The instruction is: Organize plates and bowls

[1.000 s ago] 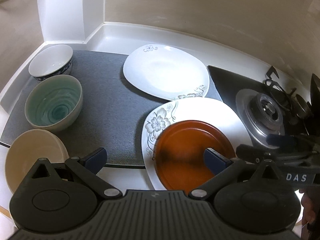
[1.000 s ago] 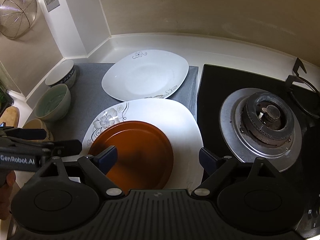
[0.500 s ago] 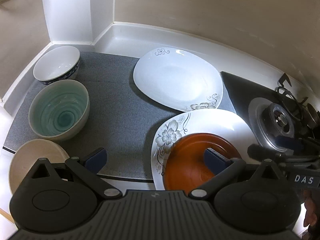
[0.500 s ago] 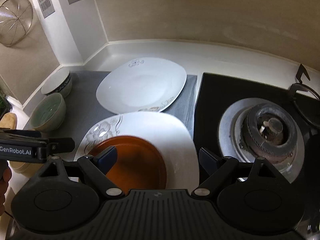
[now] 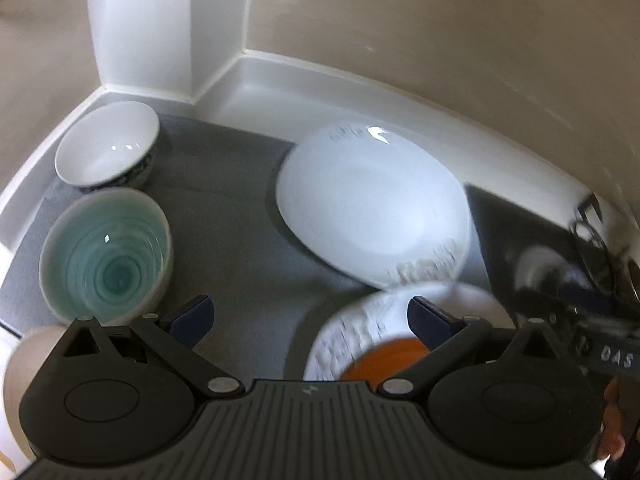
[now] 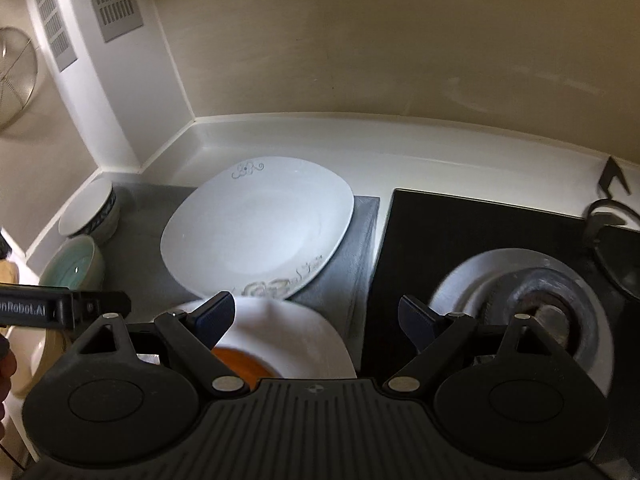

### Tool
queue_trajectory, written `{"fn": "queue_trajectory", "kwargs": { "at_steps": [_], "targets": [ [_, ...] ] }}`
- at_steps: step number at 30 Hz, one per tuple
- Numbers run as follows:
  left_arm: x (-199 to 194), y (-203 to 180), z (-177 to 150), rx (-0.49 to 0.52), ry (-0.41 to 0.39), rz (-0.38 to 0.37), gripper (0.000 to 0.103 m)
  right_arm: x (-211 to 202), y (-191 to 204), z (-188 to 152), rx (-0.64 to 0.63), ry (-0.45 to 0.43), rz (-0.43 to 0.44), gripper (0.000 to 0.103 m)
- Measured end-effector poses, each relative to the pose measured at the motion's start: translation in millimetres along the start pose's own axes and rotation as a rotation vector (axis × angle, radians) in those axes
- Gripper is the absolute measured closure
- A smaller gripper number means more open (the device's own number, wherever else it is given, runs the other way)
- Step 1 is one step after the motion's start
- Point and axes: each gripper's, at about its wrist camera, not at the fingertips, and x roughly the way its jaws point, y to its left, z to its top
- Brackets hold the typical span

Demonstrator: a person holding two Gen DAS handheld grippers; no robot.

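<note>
Both tongs hang spread wide and empty over the counter point(image 6: 280, 136), the left tongs point(image 5: 310, 318) above the grey mat point(image 5: 240, 240) and the right tongs point(image 6: 316, 320) straddling the near plate's right edge and the stove edge, neither touching anything. Largest of the things below is the black stove top point(image 6: 460, 240) with its burner point(image 6: 540, 312) on the right; the mat beside it carries the dishes. A plain white plate point(image 6: 256, 232) lies flat at the back, and nearer, overlapping its front rim, sits a flowered white plate point(image 6: 296, 340) with an orange plate point(image 6: 240, 360) stacked on it. Along the left edge stand a white bowl with blue trim point(image 5: 106, 152), a teal-glazed bowl point(image 5: 106, 260) just in front of it, and a beige bowl point(image 5: 24, 364) nearest, mostly hidden. The likely risk, as I judge it: the glazed rims are thin and slippery, so a pinch taken too shallow could let a plate slide out and chip on the one beneath. The overlapped plates could also drag each other if one is lifted without clearing the other. A right-hand swing too far could knock the burner grate. The left view is blurred, so fine contact there is hard to judge.
</note>
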Motion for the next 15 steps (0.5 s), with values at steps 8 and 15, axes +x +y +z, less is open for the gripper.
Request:
{"fn": "queue_trajectory", "kwargs": {
  "at_steps": [8,15],
  "targets": [
    [34.8,1.6,46.5,-0.020,-0.029,0.044,0.000,51.0,-11.0,28.4,0.101,0.024,0.110,0.013],
    [78.6,-0.9,70.2,-0.024,0.009,0.082,0.000,102.0,-13.0,39.6,0.132,0.113,0.121,0.017]
  ]
}}
